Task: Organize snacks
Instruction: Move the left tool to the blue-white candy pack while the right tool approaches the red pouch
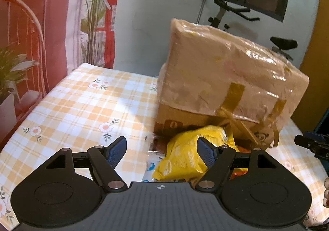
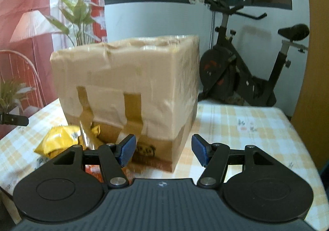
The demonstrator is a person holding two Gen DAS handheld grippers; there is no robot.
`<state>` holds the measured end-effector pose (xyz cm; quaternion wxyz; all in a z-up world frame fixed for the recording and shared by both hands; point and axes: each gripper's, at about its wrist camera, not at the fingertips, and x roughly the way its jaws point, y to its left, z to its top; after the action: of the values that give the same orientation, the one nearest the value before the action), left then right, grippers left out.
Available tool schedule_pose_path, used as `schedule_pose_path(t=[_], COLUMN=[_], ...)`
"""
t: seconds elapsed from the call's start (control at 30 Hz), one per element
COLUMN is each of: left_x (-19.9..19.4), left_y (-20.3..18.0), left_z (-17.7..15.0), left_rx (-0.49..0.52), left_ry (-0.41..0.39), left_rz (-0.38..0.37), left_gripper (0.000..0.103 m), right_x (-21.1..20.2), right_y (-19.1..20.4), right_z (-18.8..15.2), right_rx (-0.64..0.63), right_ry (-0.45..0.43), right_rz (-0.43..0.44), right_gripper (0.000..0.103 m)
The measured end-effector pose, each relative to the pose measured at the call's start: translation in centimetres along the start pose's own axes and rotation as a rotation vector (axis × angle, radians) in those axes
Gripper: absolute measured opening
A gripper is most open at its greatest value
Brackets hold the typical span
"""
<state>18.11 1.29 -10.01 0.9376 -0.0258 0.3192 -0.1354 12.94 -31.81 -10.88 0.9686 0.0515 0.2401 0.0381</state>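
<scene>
Both my tongs stand apart, nothing between the pads. Left tongs (image 1: 161,153) hang just short of a yellow snack bag (image 1: 185,154) lying on the checked tablecloth (image 1: 82,103), more packets half hidden under it. Taped cardboard box (image 1: 226,78) stands right behind the bag, touching it. Right tongs (image 2: 163,150) face the box's near corner; bag sits to their left.

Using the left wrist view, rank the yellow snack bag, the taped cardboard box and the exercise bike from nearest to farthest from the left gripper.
1. Yellow snack bag: on the table just ahead of the left gripper, by its right finger.
2. Taped cardboard box: directly behind the bag.
3. Exercise bike: on the floor beyond the table, upper right.
</scene>
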Motion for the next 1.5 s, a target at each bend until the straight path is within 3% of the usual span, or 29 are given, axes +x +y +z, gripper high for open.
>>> schedule_pose_path(t=[0.4,0.77,1.17,1.43,1.47,1.5], left_x=[0.5,1.3,1.7,2.1,2.0,2.0], left_y=[0.2,0.1,0.1,0.1,0.2,0.2], left_z=[-0.7,-1.6,-1.7,-1.8,-1.8,-1.9], left_rx=[-0.024,-0.036,-0.041,-0.042,-0.042,-0.043], left_ry=[0.033,0.073,0.085,0.097,0.096,0.094], left_rz=[-0.001,-0.016,-0.018,-0.019,-0.017,-0.016], left_gripper=[0.077,0.077,0.077,0.077,0.077,0.077], right_x=[0.7,0.7,1.4,2.3,2.3,2.3], right_y=[-0.5,1.2,3.0,1.8,1.8,1.8], right_z=[-3.2,-6.6,-7.7,-7.9,-7.9,-7.8], right_rx=[0.014,-0.097,-0.246,-0.188,-0.184,-0.186], right_ry=[0.123,0.280,0.335,0.332,0.328,0.322], right_rz=[0.021,0.109,0.146,0.141,0.145,0.151], right_gripper=[0.063,0.063,0.066,0.067,0.065,0.057])
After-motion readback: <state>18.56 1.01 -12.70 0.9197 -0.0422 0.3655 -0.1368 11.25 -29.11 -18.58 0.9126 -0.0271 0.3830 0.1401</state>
